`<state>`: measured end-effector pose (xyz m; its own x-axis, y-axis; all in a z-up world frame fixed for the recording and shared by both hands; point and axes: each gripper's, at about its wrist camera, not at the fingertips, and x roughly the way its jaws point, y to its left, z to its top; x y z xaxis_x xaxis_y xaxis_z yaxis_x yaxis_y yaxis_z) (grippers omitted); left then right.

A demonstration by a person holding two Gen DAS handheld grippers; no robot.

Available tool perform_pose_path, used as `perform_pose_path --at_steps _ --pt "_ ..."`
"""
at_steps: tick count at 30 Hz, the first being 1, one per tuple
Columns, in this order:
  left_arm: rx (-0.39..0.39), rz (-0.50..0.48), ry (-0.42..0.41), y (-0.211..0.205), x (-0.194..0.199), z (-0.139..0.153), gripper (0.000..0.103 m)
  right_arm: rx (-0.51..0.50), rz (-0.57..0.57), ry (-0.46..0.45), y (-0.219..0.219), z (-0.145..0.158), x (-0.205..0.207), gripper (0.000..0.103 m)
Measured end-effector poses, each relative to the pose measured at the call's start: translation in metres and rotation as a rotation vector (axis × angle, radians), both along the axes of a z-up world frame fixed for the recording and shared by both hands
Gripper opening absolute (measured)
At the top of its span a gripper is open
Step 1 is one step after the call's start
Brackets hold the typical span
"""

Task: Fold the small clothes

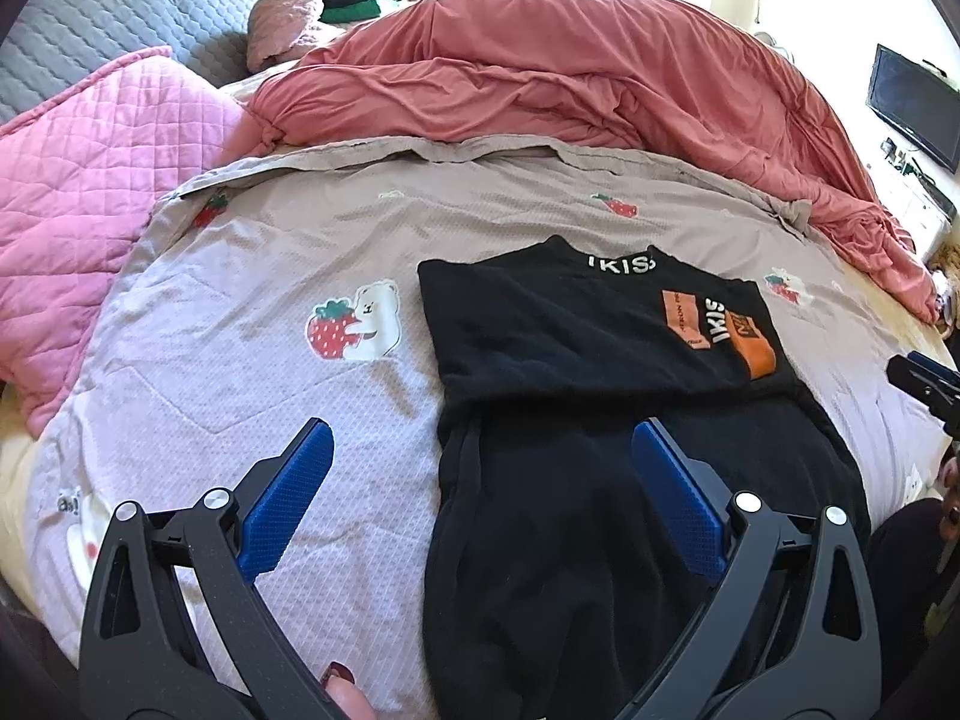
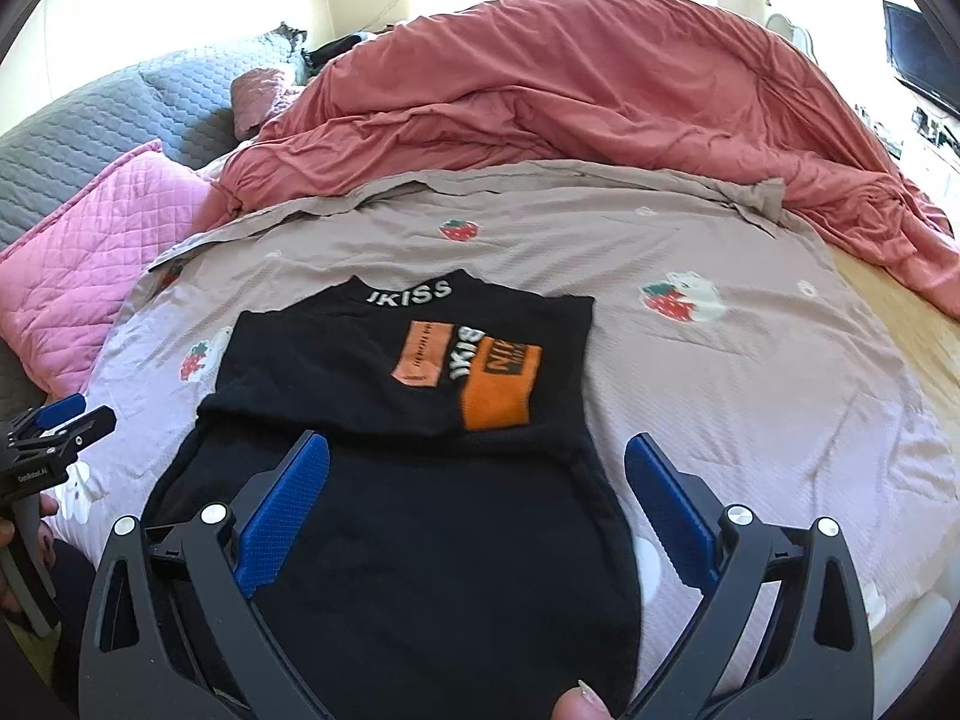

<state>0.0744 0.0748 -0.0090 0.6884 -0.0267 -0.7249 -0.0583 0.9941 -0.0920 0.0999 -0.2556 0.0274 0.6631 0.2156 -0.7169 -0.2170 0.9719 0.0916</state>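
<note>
Left wrist view shows my left claw (image 1: 480,480) wide and empty over the black shirt's (image 1: 576,324) near left edge; my right claw (image 2: 477,492), also wide and empty, hovers over its hem. I'd pinch both near corners evenly. The red duvet (image 2: 600,84) lies well behind on the bed (image 2: 750,360), clear of the fold.

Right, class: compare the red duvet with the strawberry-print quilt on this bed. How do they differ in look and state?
The red duvet is plain, while the strawberry-print quilt is pale mauve with strawberries and white bears. The red duvet lies bunched in deep folds at the far side; the strawberry-print quilt is spread nearly flat. The strawberry-print quilt carries the black top; the red duvet carries no garment that shows. Both are soft bedding on one bed.
</note>
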Motion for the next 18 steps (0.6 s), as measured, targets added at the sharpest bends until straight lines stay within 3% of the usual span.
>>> perform_pose_path --at_steps 13,18 --pt "0.031 0.014 0.064 0.006 -0.022 -0.014 0.094 -0.009 -0.07 0.085 -0.044 -0.015 -0.021 0.098" --pt "-0.002 0.026 0.11 0.016 -0.03 -0.024 0.094 -0.015 -0.076 0.124 -0.051 -0.024 -0.029 0.098"
